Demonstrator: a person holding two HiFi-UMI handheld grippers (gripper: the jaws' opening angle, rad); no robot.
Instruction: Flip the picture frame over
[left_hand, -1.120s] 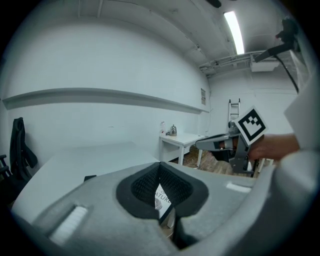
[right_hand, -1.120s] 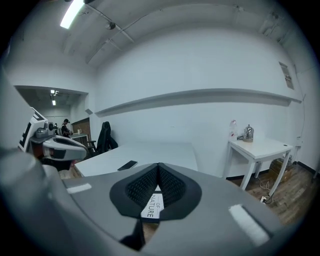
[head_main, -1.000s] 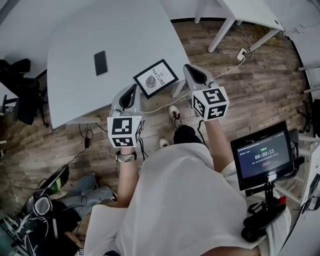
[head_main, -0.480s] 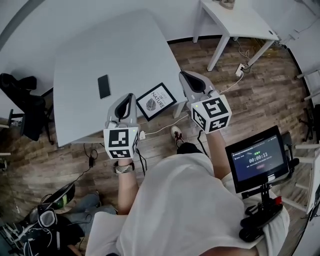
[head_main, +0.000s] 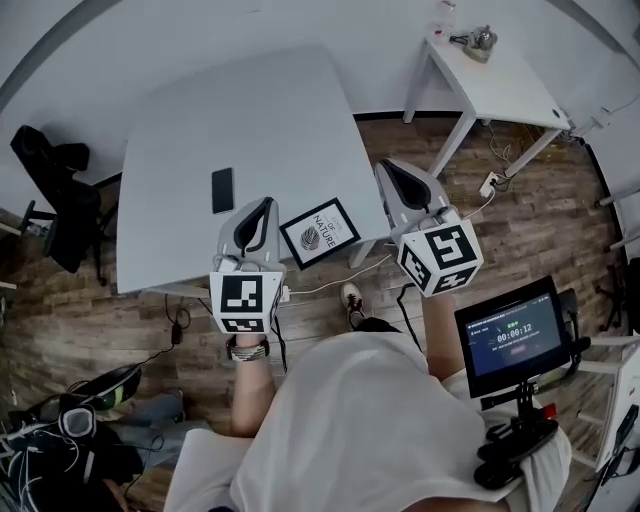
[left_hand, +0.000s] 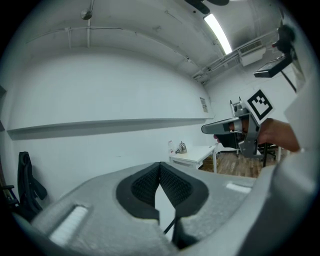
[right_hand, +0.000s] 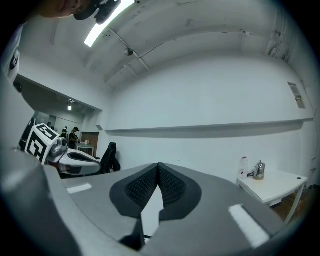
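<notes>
Both the left hand-held gripper (head_main: 264, 204) and right hand-held gripper (head_main: 386, 166) hover pinched shut, empty, by a pale grey worktop (head_main: 250, 110); a black-rimmed picture frame (head_main: 320, 233) lies face-up at its five-o'clock corner, brown plank floor (head_main: 520, 230) around.

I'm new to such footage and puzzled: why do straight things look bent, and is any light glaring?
Head view: wide lens bows the table edges; light even, no glare. Left gripper view: black rounded corners, ceiling lamp blown out white. Right gripper view: wall ledge curves, ceiling lamp glares.
</notes>
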